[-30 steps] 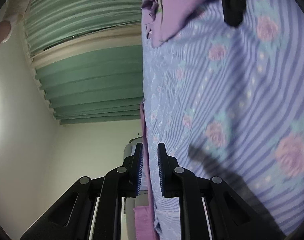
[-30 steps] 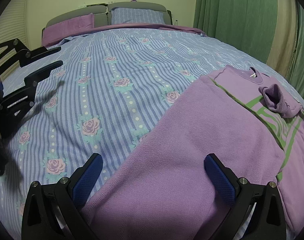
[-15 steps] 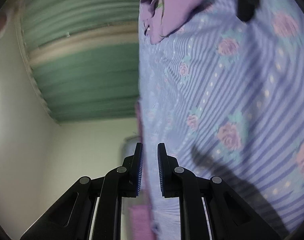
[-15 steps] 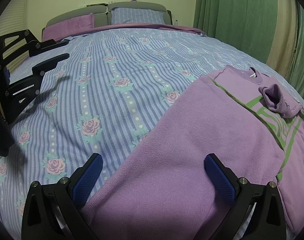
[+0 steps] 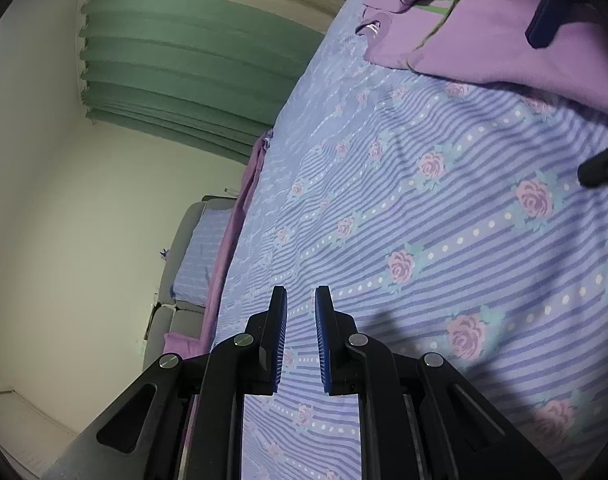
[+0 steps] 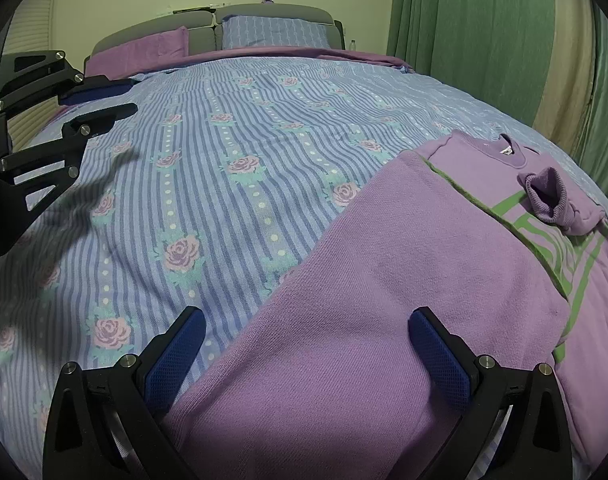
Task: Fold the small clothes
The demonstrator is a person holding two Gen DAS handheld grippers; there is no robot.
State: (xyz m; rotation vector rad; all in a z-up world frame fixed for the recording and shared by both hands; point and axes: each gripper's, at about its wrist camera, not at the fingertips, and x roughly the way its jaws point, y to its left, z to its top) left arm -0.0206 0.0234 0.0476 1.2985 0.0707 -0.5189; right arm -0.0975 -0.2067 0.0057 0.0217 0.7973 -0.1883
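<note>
L wrist view: left tool (image 5: 299, 336) was pressed together w/ only a thin gap, nothing between the pads, held over bare striped bedspread (image 5: 444, 208). Purple sweater (image 5: 476, 28) lay well ahead and to its right, w/ the right tool's blue pad (image 5: 544, 20) over it. Curtain (image 5: 191, 52) and headboard off to the left.

R wrist view: right tool (image 6: 308, 352) was spread wide, empty, hovering low over the sweater (image 6: 404, 280); near edge of the folded panel sat between its fingers, pads not pressing it. Sleeve cuff (image 6: 546, 196) lay ahead-right on the chest, collar beyond that. Left tool (image 6: 99, 100) was far off to the left, clear of the garment.

Step, IMO: mid-fold, one side and a sleeve already turned in. Next probably needs the right tool to close on the near hem and the left tool to come over to the sweater and open before grabbing.
</note>
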